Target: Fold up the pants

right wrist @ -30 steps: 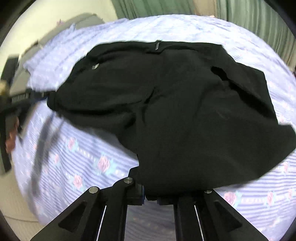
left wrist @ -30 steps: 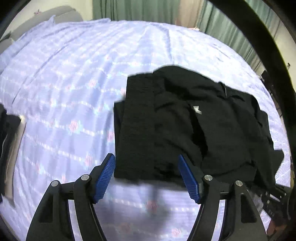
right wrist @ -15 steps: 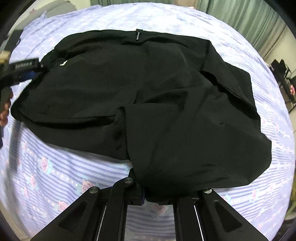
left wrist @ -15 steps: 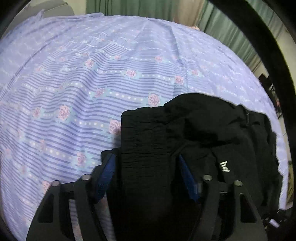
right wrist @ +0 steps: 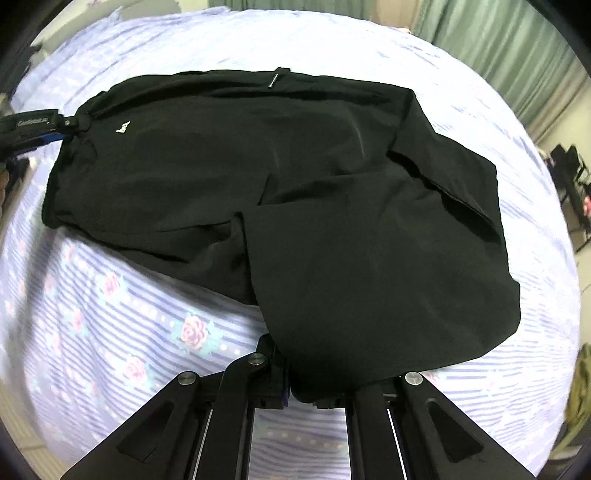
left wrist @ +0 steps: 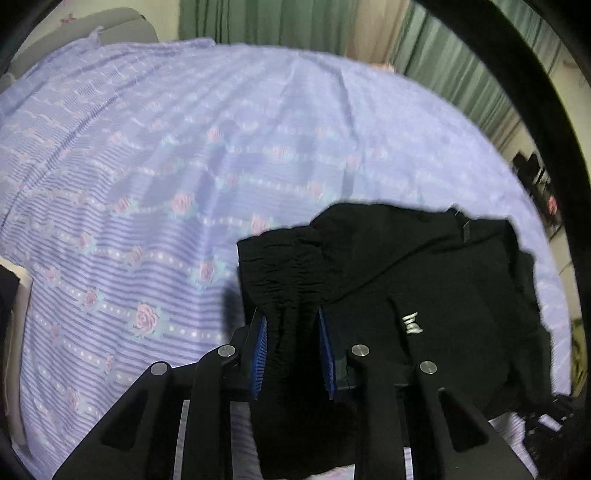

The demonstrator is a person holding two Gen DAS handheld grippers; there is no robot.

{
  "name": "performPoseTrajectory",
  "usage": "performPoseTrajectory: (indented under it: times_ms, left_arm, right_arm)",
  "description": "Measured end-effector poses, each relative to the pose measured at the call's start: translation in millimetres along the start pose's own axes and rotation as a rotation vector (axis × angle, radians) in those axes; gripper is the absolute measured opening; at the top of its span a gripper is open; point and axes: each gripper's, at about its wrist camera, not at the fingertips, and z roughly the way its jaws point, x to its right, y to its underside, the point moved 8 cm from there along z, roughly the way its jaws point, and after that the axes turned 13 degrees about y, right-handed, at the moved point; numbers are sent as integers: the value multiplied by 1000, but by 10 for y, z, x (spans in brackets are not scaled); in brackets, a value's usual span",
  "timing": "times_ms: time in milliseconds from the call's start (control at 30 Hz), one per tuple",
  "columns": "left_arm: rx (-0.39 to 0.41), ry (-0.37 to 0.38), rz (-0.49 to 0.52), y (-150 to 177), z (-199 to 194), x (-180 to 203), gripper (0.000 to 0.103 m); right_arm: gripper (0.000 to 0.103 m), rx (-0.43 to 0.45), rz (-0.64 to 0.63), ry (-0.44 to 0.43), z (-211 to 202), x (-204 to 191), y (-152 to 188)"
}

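Black pants (right wrist: 314, 192) lie spread on a bed, with a small white logo (right wrist: 123, 127) near the waistband. My left gripper (left wrist: 293, 354) is shut on the gathered elastic waistband (left wrist: 288, 269), bunched between its blue pads (left wrist: 260, 354). It also shows in the right wrist view (right wrist: 55, 127) at the pants' left end. My right gripper (right wrist: 301, 397) is shut on the near hem of a pant leg, whose cloth drapes over and hides the fingertips.
The bed has a lilac striped sheet with pink roses (left wrist: 147, 184). Green curtains (left wrist: 280, 22) hang behind it. Dark furniture (right wrist: 569, 173) stands past the bed's right side. A bed edge shows at far left (left wrist: 14, 295).
My left gripper moved in onto the waistband and shut on it, bunching the cloth. My right gripper kept its hold on the leg hem and the pants spread out flatter.
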Motion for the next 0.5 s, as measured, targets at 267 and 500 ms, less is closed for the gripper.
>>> performPoseTrajectory:
  times_ms: [267, 500]
  left_arm:
    - [-44, -180, 85, 45, 25, -28, 70]
    - [44, -158, 279, 269, -661, 647, 79]
  right_arm:
    - [37, -57, 9, 19, 51, -62, 112]
    - [48, 35, 65, 21, -493, 323, 303]
